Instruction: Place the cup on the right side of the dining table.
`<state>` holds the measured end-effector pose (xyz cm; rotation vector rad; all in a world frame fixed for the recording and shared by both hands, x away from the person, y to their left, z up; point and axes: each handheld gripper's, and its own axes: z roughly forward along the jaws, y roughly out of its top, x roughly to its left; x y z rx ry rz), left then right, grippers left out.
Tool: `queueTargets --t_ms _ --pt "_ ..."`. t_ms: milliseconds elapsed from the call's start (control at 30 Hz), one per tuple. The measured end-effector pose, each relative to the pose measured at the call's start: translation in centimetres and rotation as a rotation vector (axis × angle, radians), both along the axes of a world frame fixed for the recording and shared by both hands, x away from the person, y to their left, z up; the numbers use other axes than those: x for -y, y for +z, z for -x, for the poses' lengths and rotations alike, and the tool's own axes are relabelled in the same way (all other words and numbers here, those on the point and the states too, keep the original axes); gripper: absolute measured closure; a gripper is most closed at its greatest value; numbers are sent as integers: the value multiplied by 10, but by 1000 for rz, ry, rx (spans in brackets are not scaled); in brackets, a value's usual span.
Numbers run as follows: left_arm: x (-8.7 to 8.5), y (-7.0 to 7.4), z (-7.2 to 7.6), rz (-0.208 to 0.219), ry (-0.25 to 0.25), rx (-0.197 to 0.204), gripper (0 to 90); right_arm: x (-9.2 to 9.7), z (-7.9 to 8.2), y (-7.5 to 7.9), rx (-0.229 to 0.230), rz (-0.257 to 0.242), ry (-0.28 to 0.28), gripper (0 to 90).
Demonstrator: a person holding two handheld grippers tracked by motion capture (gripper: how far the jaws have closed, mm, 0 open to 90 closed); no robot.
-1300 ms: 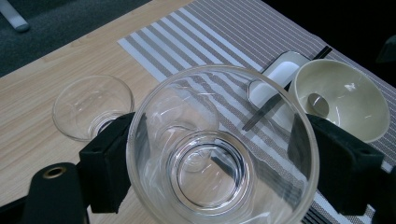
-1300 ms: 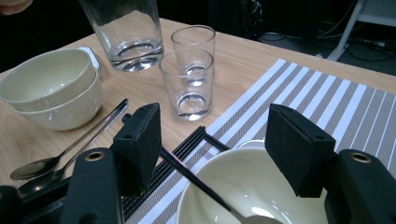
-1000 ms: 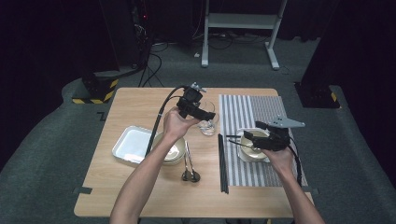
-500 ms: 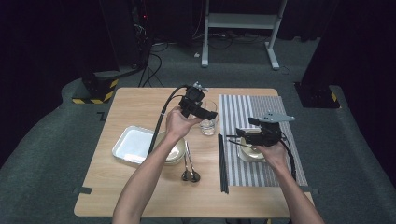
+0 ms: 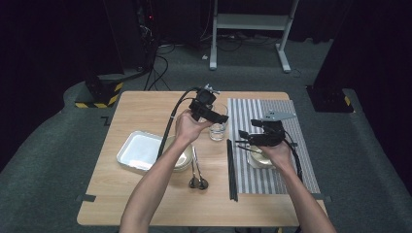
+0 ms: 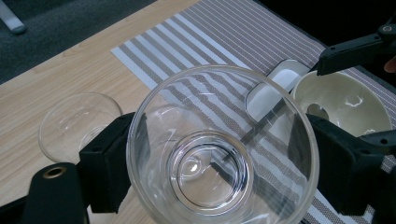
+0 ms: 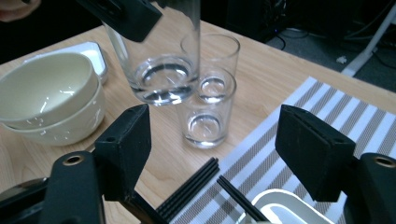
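Note:
My left gripper (image 5: 217, 118) is shut on a clear glass (image 6: 219, 149), held up above the table's middle; its pads (image 6: 109, 163) press on the glass wall from both sides. A second clear glass (image 5: 217, 130) (image 7: 206, 100) (image 6: 77, 122) stands on the wood just below. My right gripper (image 5: 244, 138) hovers over a cream bowl (image 5: 260, 158) (image 6: 343, 100) on the striped mat (image 5: 277, 109). Its jaws are open and have just been closing a little, with nothing between them (image 7: 217, 126). The held glass (image 7: 161, 70) hangs ahead of it.
Black chopsticks (image 5: 232, 170) (image 7: 189, 191) lie along the mat's left edge. Two spoons (image 5: 197, 171) lie beside stacked cream bowls (image 5: 183, 158) (image 7: 49, 102). A white tray (image 5: 138, 151) sits at the left. A small white dish (image 6: 273, 88) rests on the mat.
My right gripper has moved left across the mat toward the glasses. The left gripper has stayed about where it was, with the glass in it.

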<state>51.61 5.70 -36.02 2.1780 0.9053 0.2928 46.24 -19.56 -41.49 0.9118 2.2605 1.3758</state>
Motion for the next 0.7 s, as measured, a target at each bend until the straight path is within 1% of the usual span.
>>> queueTargets --t_ms 67,167,233,333,500,533,700 --pt "1 0 0 -2 -1 -2 185 -2 0 1 10 -19 15 278" --pt "3 1 -1 -1 1 -3 185 -4 -1 1 20 -13 14 280" --pt "4 0 -1 -1 0 -4 185 -5 -3 -2 9 -8 8 276" --pt "5 0 -2 -6 -4 -6 184 -6 -5 -4 4 -3 6 272" --pt "9 -1 -3 -6 -7 -8 185 -7 -6 -5 14 3 11 269" --pt "10 -1 -3 -6 -9 -10 185 -8 -7 -5 10 -1 15 251" --pt "14 -1 -4 -6 -13 -8 184 -11 -8 -7 8 -5 22 233"
